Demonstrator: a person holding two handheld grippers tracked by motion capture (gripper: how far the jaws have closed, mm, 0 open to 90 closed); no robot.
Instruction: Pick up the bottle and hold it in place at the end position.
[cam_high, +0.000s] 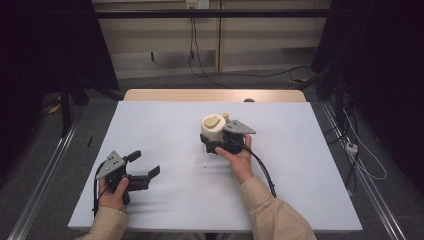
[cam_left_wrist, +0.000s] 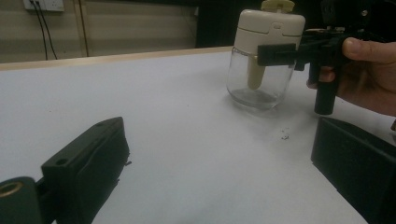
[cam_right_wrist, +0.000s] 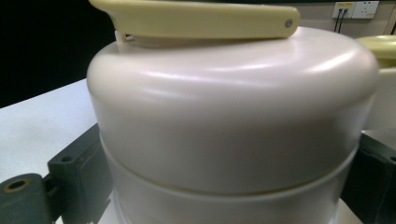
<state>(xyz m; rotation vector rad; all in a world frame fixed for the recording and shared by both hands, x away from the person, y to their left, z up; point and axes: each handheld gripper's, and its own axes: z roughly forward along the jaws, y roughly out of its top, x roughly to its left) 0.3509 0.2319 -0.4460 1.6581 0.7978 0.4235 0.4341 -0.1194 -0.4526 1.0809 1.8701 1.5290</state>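
Right claw (cam_high: 214, 141) is closed round a jar (cam_high: 212, 131), one jaw on each side, gripping just under the cream lid (cam_right_wrist: 233, 107). In the right gripper view the lid sits betw. the two black jaws, w/ a pale yellow flap (cam_right_wrist: 196, 18) lying flat across its top. The right hand (cam_high: 239, 159) holds the claw from behind, its cable trailing back along the sleeve.

From the left gripper view the jar (cam_left_wrist: 261, 60) is clear glass below the lid, standing upright on the worktop (cam_left_wrist: 177, 140), w/ a cream spoon-like stem hanging inside. A few dark specks lie on the surface near its base. The right claw's jaw crosses the jar at the glass/lid join.

Left claw (cam_high: 147, 164) is wide open, nothing in it, jaws pointing right toward the middle of the worktop. It's held by the left hand (cam_high: 114, 192) near the front-left corner, well apart from the jar. Grey plate on top, cable looping down by the wrist.

Jar stands approx. centre of the white worktop (cam_high: 165, 125), slightly toward the far side. A second small cream-yellow thing (cam_high: 226, 116) sits just behind the lid; can't tell what it is. Beyond the worktop: a wood edge, cables on the floor, wall sockets.
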